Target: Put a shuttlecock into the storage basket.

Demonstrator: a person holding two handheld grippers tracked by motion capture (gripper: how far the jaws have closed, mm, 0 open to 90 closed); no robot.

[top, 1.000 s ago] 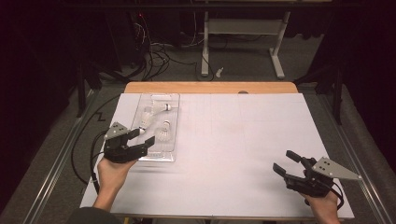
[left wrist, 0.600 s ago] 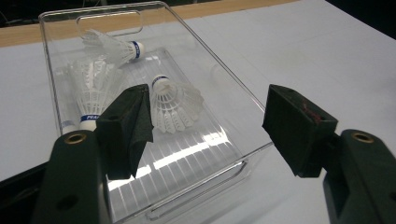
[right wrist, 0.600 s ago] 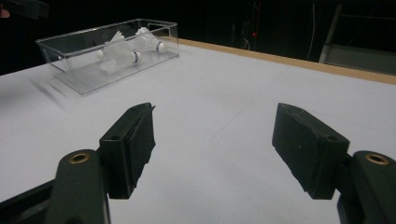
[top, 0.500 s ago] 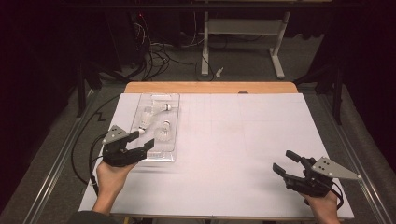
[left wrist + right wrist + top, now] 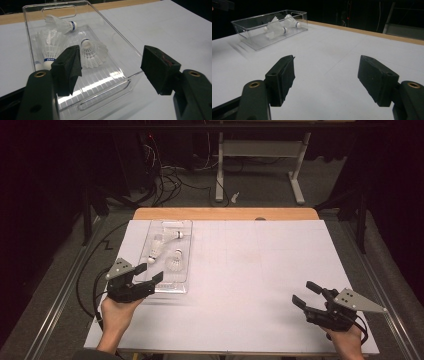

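1. The clear plastic rectangular tray [image 5: 165,255] lies on the white table cover [image 5: 260,270] with its long axis running away from the person. Its near short end, with a slot handle, faces the left gripper [image 5: 145,276].
2. Inside it lie three white feather shuttlecocks. The nearest one [image 5: 92,53] sits about mid-tray with its cork pointing to the far end, a second [image 5: 47,51] lies along the tray's left wall, and a third [image 5: 60,23] is at the tray's far end.
3. The left gripper holds nothing — its jaws stand wide apart, just at the tray's near end, aimed along its length.
4. The right gripper [image 5: 312,295] is well apart from the tray, off to its right, jaws likewise spread and empty.
5. By my reading the left hand is far nearer — a straight forward reach meets the tray's near rim.
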